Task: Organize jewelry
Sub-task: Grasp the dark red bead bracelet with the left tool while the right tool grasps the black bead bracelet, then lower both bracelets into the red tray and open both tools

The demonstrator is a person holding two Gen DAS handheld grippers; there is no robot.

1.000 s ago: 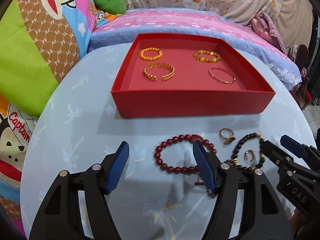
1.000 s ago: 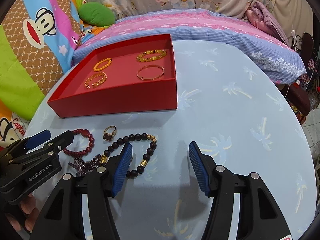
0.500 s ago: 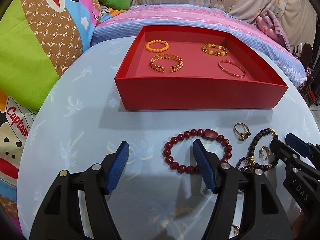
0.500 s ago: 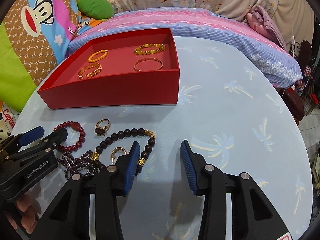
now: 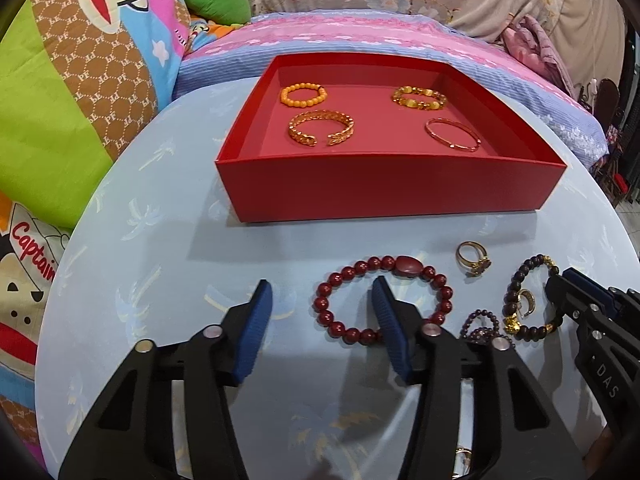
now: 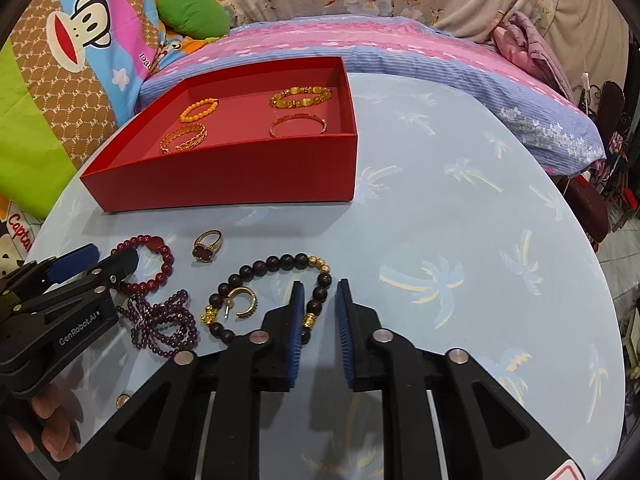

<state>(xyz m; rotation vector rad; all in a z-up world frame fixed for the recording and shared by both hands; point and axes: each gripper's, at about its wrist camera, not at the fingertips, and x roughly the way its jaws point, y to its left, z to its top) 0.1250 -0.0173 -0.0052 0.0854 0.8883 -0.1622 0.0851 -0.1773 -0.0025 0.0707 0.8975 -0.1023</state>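
Note:
On the pale blue table, my left gripper is closing. Its right finger stands inside the red bead bracelet, whose left side lies between the pads, untouched. My right gripper is shut on the right side of the dark bead bracelet. A gold hoop earring lies inside that bracelet. A gold ring and a purple bead strand lie close by. The red tray behind holds several gold and orange bracelets.
The round table drops off at the right and near edges. A bed with a pink and blue cover runs behind it, and cartoon cushions stand at the left. A person's fingers hold the left gripper.
The right jaws have come together from wide open onto the dark bracelet's right side. The left jaws have narrowed around the red bracelet's left side.

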